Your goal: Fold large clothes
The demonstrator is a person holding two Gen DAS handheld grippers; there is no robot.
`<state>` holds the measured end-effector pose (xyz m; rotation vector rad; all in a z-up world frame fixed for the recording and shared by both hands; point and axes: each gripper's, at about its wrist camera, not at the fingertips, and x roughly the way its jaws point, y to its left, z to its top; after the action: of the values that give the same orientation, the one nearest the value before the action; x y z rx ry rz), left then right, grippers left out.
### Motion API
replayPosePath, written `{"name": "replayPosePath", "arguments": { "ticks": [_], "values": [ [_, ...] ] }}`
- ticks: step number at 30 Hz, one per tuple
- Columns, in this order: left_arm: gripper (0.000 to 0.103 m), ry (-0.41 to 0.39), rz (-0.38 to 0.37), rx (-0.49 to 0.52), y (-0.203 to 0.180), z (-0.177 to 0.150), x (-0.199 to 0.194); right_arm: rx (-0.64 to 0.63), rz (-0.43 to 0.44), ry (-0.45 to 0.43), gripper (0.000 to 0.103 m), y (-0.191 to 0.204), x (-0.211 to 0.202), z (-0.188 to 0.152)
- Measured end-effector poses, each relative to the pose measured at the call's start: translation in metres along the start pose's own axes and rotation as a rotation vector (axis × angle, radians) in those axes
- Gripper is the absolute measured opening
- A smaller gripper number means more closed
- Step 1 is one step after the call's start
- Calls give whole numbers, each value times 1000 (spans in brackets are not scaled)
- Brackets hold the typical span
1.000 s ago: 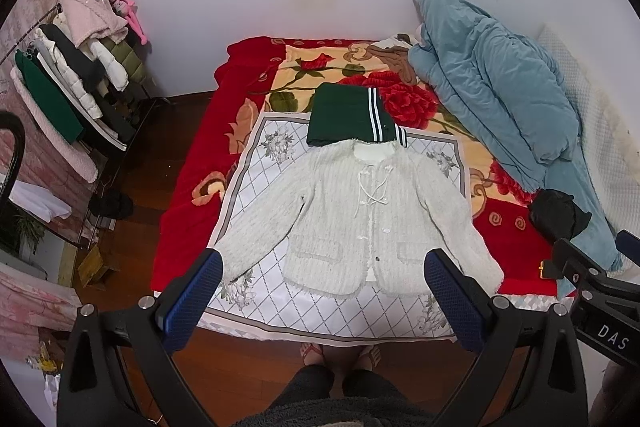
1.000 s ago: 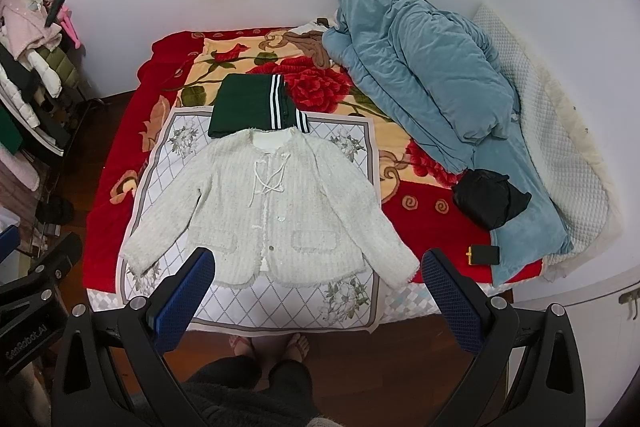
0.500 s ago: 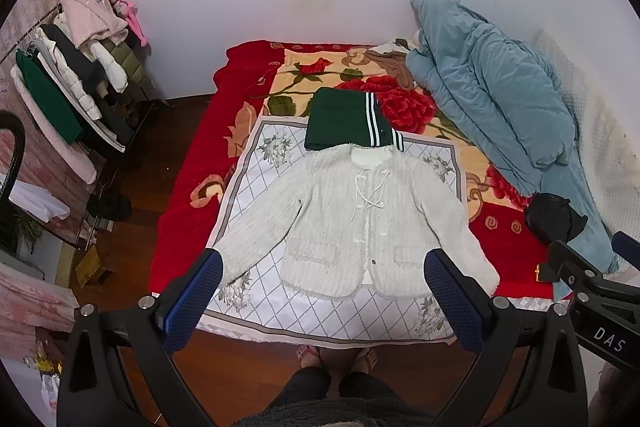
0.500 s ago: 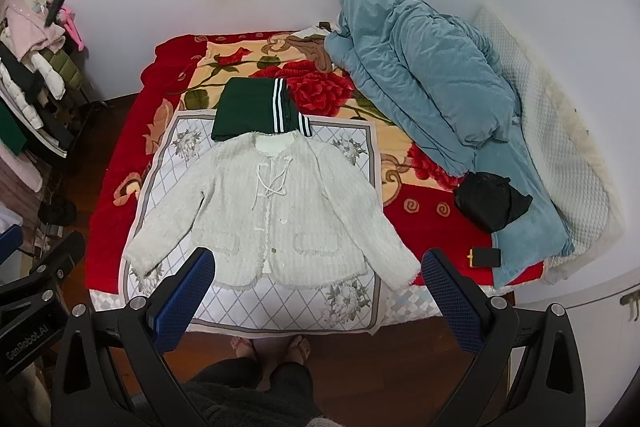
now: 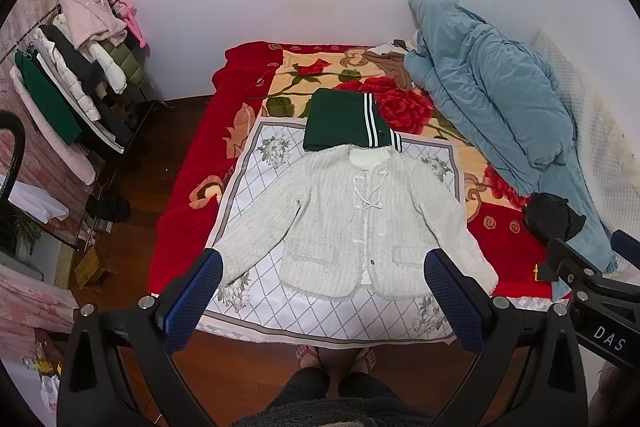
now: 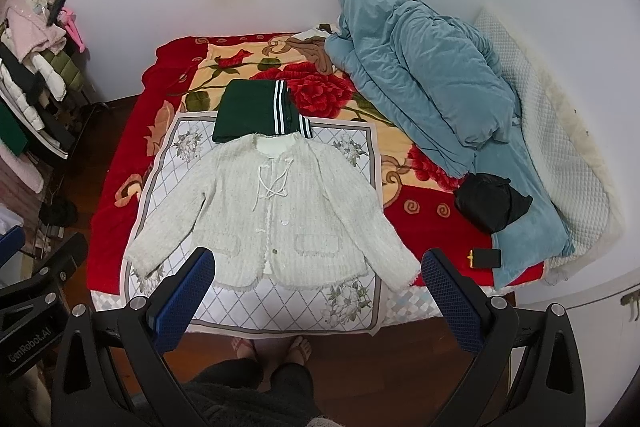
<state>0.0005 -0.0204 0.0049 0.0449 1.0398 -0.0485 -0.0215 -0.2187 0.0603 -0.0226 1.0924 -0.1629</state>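
White jacket point(image 5: 352, 223) flat, mat-edged

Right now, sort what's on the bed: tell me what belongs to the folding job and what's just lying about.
Job:
white cardigan, spread flat
folded green garment
white patterned cloth under them

Lying about:
blue duvet
black bundle
small black case
red floral blanket

Home bedroom: bed point(image 5: 188, 211) wearing a red floral blanket point(image 5: 400, 103), blue duvet point(image 6: 432, 83) lying bunched, clothes rack point(image 5: 68, 95) standing by the wall, wooden floor point(image 6: 400, 355).
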Motion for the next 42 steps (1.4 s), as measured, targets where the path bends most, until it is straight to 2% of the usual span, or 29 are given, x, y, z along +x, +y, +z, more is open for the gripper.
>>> {"name": "replayPosePath", "arguments": {
  "ticks": [23, 32, 37, 41, 42],
  "values": [
    [103, -10, -7, -2, -5, 7, -5, 2, 2, -7, 103, 7, -11, 8],
    [103, -23, -6, 11, -6, 24, 6, 12, -7, 0, 103, 10, -10, 11],
    [103, -61, 46, 19, 8, 33, 52, 102, 6, -5, 103, -1, 28, 14],
    [103, -91, 93, 19, 5, 40, 107, 279, 3, 53, 102, -42, 94, 4],
    [103, -89, 101, 18, 2, 41, 123, 331, -1, 60, 94, -56, 112, -1]
  ]
}}
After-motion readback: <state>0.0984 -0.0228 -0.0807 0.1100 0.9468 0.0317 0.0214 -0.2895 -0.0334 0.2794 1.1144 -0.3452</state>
